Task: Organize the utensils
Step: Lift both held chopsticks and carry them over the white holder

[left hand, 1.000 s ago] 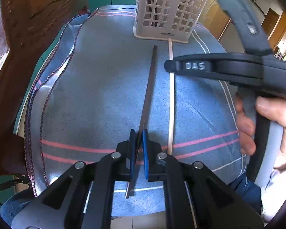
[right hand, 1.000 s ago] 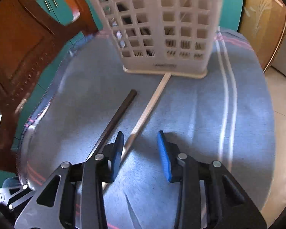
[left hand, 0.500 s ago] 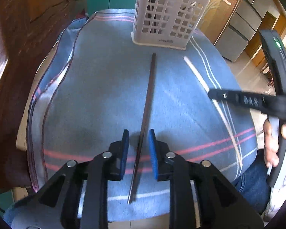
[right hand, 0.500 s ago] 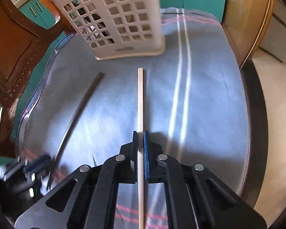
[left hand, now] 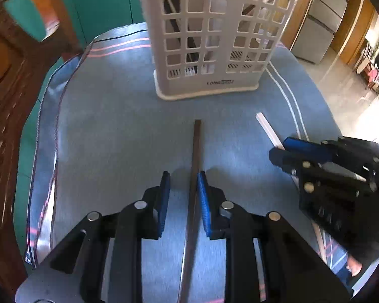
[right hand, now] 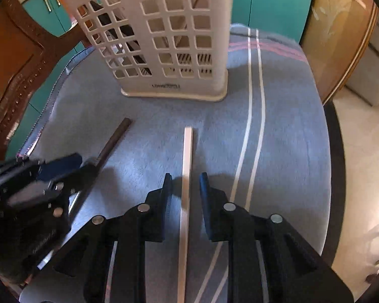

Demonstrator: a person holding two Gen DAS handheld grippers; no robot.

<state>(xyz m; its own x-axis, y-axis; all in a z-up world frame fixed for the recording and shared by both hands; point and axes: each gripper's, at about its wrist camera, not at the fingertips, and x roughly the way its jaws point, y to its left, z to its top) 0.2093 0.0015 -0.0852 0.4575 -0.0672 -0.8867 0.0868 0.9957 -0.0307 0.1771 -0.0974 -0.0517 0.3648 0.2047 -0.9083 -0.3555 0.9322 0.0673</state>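
Observation:
A dark chopstick [left hand: 196, 151] lies on the blue cloth, running between the fingers of my left gripper [left hand: 182, 179], which is open around it. A pale chopstick [right hand: 187, 156] lies between the fingers of my right gripper [right hand: 185, 181], also open. The white lattice utensil basket [left hand: 214, 40] stands upright just beyond both sticks, with utensils inside. The right gripper [left hand: 288, 149] shows at the right of the left wrist view, by the pale chopstick [left hand: 267, 128]. The left gripper [right hand: 70, 161] and dark chopstick [right hand: 113, 139] show in the right wrist view.
A blue cloth [right hand: 278, 131] with white and pink stripes covers the round table. A carved wooden chair [left hand: 10, 80] stands at the left. The table's dark rim [right hand: 337, 151] and the floor lie to the right. Teal cabinets are behind.
Both grippers have moved forward along their chopsticks toward the basket. The right gripper, shut on the pale stick half a second ago, is now open; the left has opened wider.

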